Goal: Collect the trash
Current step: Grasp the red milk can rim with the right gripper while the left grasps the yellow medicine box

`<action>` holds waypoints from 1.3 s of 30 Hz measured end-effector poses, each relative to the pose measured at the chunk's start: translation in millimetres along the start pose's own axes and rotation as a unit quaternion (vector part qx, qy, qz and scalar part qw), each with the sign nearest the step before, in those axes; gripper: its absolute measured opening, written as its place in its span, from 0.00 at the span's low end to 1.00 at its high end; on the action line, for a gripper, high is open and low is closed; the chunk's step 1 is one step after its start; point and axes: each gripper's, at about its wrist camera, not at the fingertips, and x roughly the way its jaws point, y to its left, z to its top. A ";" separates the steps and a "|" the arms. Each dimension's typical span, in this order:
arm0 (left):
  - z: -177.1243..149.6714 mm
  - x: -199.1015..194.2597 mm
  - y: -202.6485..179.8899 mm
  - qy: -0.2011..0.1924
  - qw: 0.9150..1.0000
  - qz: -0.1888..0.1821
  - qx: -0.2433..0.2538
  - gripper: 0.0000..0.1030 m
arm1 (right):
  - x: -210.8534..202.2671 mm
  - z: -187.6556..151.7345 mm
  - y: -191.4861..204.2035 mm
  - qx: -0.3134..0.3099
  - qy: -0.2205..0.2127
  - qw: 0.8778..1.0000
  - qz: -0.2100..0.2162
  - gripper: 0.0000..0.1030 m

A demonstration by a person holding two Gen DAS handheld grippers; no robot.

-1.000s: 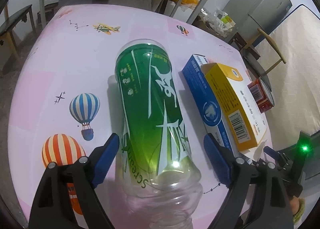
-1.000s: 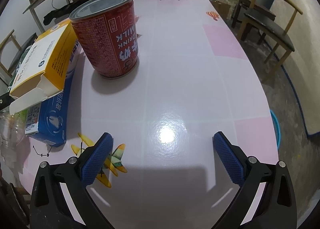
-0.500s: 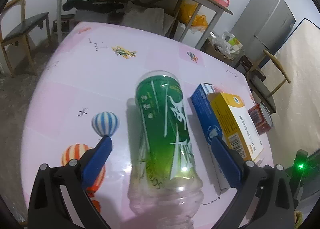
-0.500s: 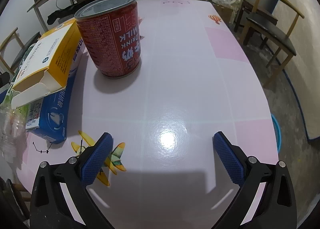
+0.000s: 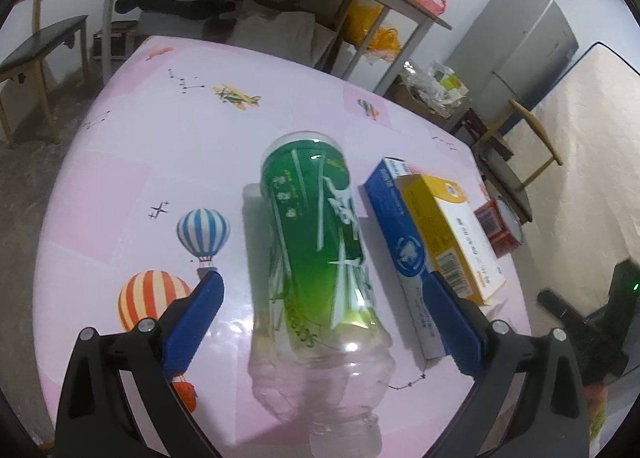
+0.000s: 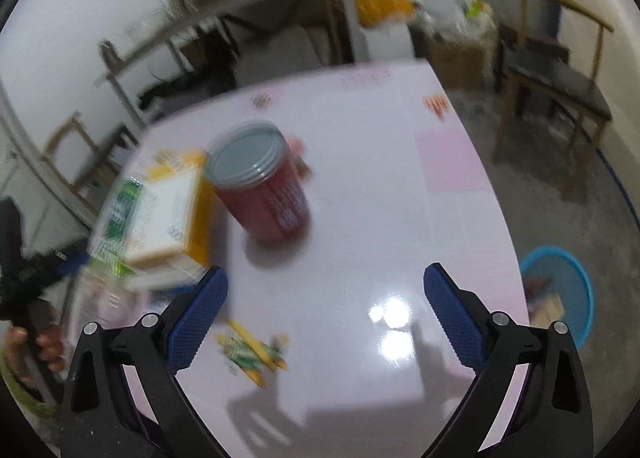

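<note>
Left gripper (image 5: 320, 314): jaws spread wide, blue pads either side of the plastic bottle (image 5: 316, 254), neither pad touching it; nothing held. Bottle lying on its side on the pink table (image 5: 132, 162), green label up, clear neck end nearest the camera, base pointing far. Just right of the bottle, a blue box (image 5: 400, 242) lying flat, with a yellow-and-white box (image 5: 448, 234) resting on top of it. Further right, near the table's right edge, a red can (image 5: 500, 228), partly hidden behind the boxes.

Right gripper (image 6: 326, 318): jaws likewise wide apart, empty, hovering over bare tabletop with an airplane print (image 6: 250, 352) near the left pad. View heavily blurred. Red can (image 6: 264, 190) upright, far and slightly left of the pads, well apart from them. Yellow-and-white box (image 6: 164, 210) just left of the can; whether touching, cannot tell. Blue basin (image 6: 560, 298) on the floor at right, beyond the table edge, holding some items too blurred to identify.
</note>
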 end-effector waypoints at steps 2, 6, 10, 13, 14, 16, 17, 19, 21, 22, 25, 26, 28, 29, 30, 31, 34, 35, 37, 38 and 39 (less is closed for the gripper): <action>-1.2 -6.4 -4.0 -0.013 1.000 -0.019 0.001 0.95 | -8.3 11.0 6.9 -0.018 -0.024 0.999 0.017 0.91; -0.8 -23.1 -18.8 -0.044 0.997 -0.055 0.023 0.95 | 0.0 34.4 21.9 -0.045 -0.039 0.998 0.031 0.91; -3.4 -39.3 -45.5 -0.070 0.991 -0.101 0.056 0.95 | 19.7 48.9 32.0 -0.056 -0.035 0.997 0.046 0.91; -9.2 -42.0 -72.1 -0.074 0.983 -0.140 0.089 0.95 | 36.2 54.9 33.5 -0.064 -0.021 0.996 0.052 0.88; -10.0 -40.8 -77.7 -0.072 0.983 -0.142 0.094 0.95 | 40.7 54.2 34.6 -0.066 -0.016 0.996 0.050 0.87; -11.8 -33.5 -89.2 -0.062 0.983 -0.137 0.103 0.93 | 48.9 54.4 37.6 -0.069 -0.007 0.996 0.047 0.84; -12.4 -28.1 -92.9 -0.057 0.984 -0.131 0.104 0.91 | 54.1 54.5 37.6 -0.069 -0.002 0.997 0.043 0.83; -12.4 -18.5 -97.4 -0.045 0.987 -0.117 0.101 0.86 | 59.2 53.8 36.0 -0.066 0.005 0.997 0.040 0.79; -9.7 -12.0 -96.7 -0.041 0.989 -0.109 0.091 0.82 | 63.2 53.0 33.5 -0.060 0.010 0.997 0.038 0.73; -7.8 -8.7 -96.3 -0.038 0.990 -0.106 0.086 0.80 | 65.0 52.6 32.1 -0.056 0.014 0.998 0.038 0.69; -5.5 3.3 -93.5 -0.028 0.993 -0.091 0.071 0.72 | 63.5 50.3 28.9 -0.049 0.016 0.998 0.046 0.62; -3.8 6.9 -92.2 -0.024 0.994 -0.088 0.064 0.68 | 62.6 50.3 28.9 -0.050 0.015 0.998 0.043 0.62; 1.1 14.8 -88.6 -0.014 0.995 -0.083 0.047 0.63 | 61.1 49.8 28.5 -0.050 0.013 0.998 0.039 0.62; 3.4 19.9 -87.5 -0.007 0.996 -0.077 0.037 0.61 | 59.8 48.9 27.9 -0.048 0.011 0.998 0.039 0.62; 4.1 23.3 -86.1 0.000 0.997 -0.072 0.031 0.58 | 59.5 48.0 28.4 -0.047 0.010 0.998 0.036 0.62; 5.9 27.1 -86.4 0.006 0.997 -0.066 0.027 0.56 | 57.2 46.7 27.5 -0.048 0.009 0.998 0.028 0.62; 10.4 36.3 -87.3 0.020 0.998 -0.054 0.019 0.53 | 53.5 44.4 23.2 -0.044 0.010 0.999 0.021 0.62; 11.9 40.2 -88.0 0.026 0.998 -0.050 0.015 0.53 | 50.3 42.3 19.8 -0.040 0.011 0.999 0.020 0.62; 13.9 48.1 -88.1 0.040 0.998 -0.046 0.006 0.52 | 44.1 37.9 13.6 -0.035 0.013 0.999 0.017 0.62; 13.9 51.2 -88.1 0.046 0.998 -0.046 0.003 0.52 | 42.5 36.4 12.0 -0.035 0.014 0.999 0.015 0.62; 14.8 54.7 -88.8 0.051 0.998 -0.046 0.000 0.52 | 40.3 34.5 9.8 -0.035 0.014 0.999 0.014 0.62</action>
